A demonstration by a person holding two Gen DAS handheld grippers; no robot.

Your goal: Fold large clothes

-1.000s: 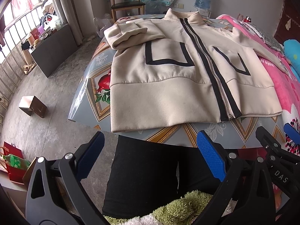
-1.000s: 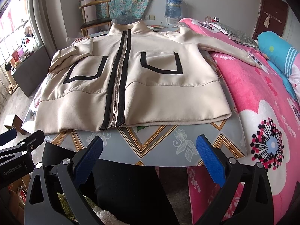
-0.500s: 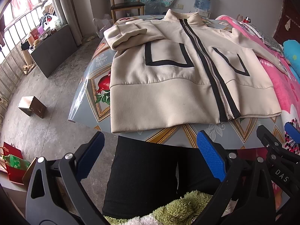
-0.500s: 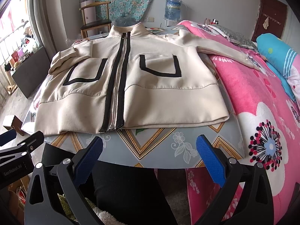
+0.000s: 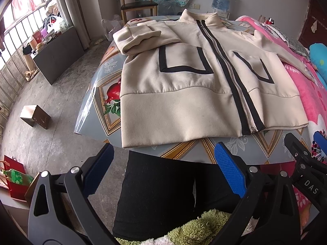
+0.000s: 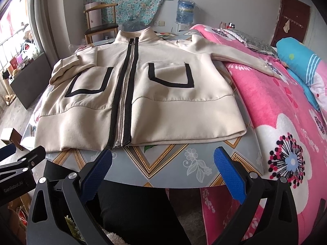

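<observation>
A cream zip-up jacket (image 5: 184, 85) (image 6: 163, 94) with black zip bands and two black-edged pockets lies face up, zipped, on a patterned table (image 5: 106, 94) (image 6: 184, 163). One sleeve is folded over the chest at the left shoulder (image 5: 139, 38); the other sleeve (image 6: 241, 55) stretches out onto the pink bed. My left gripper (image 5: 163, 171) hangs open below the table's near edge, short of the hem, nothing between its blue pads. My right gripper (image 6: 161, 169) is open too, just before the hem's right half, holding nothing.
A pink flowered blanket (image 6: 286, 122) covers the bed right of the table, with a blue pillow (image 6: 302, 61). A wooden chair (image 5: 139, 2) and water bottle (image 6: 185, 10) stand behind. A person's dark legs (image 5: 159, 194) are under the grippers. A small box (image 5: 34, 116) sits on the floor.
Both grippers have eased slightly forward and up toward the jacket's hem. The jacket has not moved, and both grippers stay open.
</observation>
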